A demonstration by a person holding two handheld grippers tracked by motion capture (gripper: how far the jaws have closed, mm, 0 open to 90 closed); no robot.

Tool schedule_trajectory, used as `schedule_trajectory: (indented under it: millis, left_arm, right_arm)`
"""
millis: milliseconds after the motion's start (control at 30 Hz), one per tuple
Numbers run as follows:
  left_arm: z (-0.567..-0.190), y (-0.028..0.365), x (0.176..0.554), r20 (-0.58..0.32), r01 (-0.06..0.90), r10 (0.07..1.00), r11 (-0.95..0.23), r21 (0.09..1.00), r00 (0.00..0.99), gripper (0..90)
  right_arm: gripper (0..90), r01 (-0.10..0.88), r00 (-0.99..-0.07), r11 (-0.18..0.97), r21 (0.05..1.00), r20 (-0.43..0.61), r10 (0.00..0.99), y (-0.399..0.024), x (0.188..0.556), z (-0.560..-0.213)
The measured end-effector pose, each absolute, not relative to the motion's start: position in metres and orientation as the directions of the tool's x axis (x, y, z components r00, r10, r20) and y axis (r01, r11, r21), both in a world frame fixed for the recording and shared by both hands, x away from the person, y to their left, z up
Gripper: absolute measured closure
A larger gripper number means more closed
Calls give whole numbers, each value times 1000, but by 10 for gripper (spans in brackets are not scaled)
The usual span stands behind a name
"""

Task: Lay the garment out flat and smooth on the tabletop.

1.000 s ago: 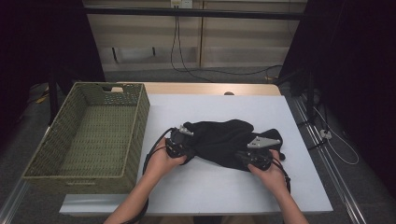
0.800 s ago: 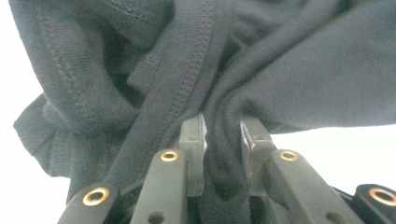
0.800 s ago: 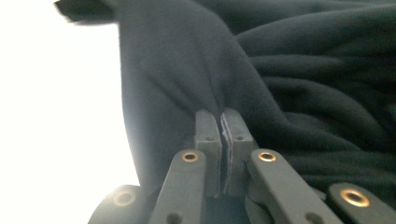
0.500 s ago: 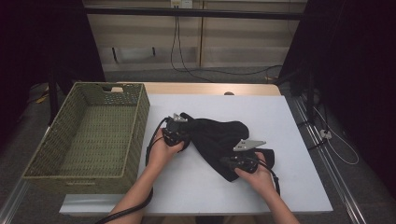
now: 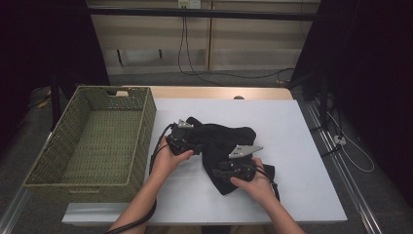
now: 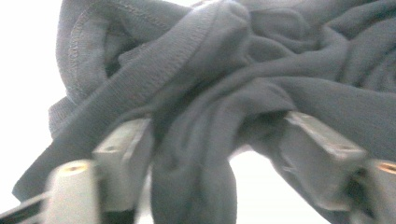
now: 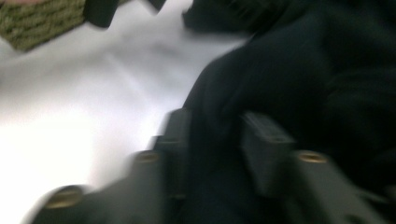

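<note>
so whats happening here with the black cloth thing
A person is working a black garment on a white table with hand-held tongs in each hand. The left tongs have just been opening, with a fold of cloth lying loosely between the jaws. The right tongs have also just been opening, with fabric between them. The garment lies bunched up beside a green woven basket.

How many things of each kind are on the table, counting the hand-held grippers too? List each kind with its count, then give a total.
Black garment: 1
Woven green basket: 1
Hand-held grippers: 2 (left gripper, right gripper)
Total: 4
</note>
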State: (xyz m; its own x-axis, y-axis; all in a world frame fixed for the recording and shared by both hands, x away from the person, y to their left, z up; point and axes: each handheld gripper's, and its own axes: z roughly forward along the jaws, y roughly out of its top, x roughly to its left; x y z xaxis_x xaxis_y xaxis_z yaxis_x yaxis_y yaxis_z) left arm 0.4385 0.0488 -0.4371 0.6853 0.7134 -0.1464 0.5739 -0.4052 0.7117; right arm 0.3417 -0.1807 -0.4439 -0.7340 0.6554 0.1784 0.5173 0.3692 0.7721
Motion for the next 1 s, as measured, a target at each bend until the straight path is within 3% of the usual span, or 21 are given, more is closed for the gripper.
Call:
schedule_trajectory:
  millis: [267, 533, 733, 867, 967, 1000]
  left_arm:
    - [-429, 70, 432, -155, 583, 726, -386, 715, 670, 129]
    - [-418, 61, 416, -159, 554, 687, -403, 728, 709, 120]
    - [-408, 62, 409, -167, 554, 676, -408, 725, 717, 116]
    - [-408, 58, 404, -166, 551, 667, -421, 720, 726, 120]
    - [-409, 55, 400, -183, 557, 653, -428, 712, 735, 142]
    - [-409, 53, 399, -183, 553, 645, -434, 711, 742, 141]
  right_arm:
    - [379, 503, -654, 278, 819, 151, 741, -221, 341, -417]
    - [348, 535, -553, 209, 818, 152, 819, -260, 335, -423]
    - [390, 564, -493, 172, 808, 163, 855, -278, 330, -428]
    - [433, 576, -503, 198, 793, 153, 851, -273, 329, -434]
    - [484, 591, -508, 242, 769, 123, 852, -264, 330, -440]
    - [566, 592, -512, 249, 766, 119, 851, -262, 331, -442]
